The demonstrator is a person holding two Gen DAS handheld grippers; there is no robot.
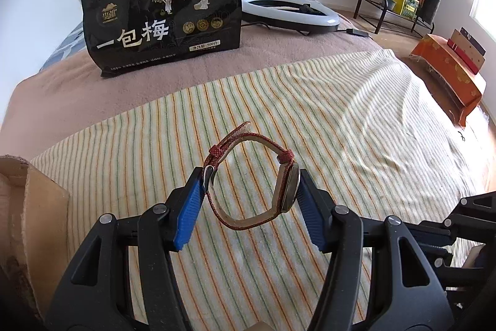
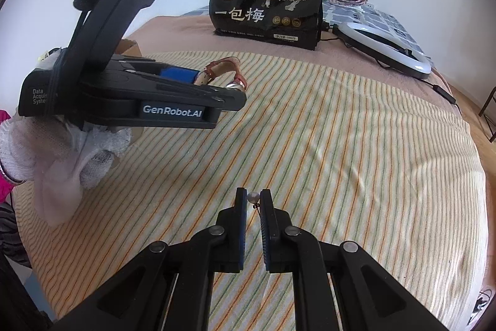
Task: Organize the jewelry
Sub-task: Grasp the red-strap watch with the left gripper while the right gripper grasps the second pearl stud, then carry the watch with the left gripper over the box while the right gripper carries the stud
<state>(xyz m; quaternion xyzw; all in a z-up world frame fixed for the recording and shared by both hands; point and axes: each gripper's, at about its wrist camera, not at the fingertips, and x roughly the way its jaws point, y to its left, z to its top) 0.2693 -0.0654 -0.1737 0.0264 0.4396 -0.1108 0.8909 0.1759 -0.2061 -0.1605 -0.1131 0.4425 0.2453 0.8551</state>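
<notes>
Both pieces are already off the striped towel (image 1: 341, 120) on the bed; as I judge it, picking up is done and putting away is left, perhaps into the cardboard box (image 1: 34, 207) at the towel's left edge. The left gripper (image 1: 251, 185) stands half-wide, its blue pads clamped on a red-strapped wristwatch (image 1: 248, 176) held above the towel's middle. The right gripper (image 2: 253, 200) is nearly closed, pinching a small pearl earring (image 2: 253, 196) over the towel's near edge.

A yellow, green and orange striped towel (image 1: 310, 114) covers the near bed; the watch (image 1: 254, 176) strap is red, the far bag (image 1: 161, 14) black with white lettering.
</notes>
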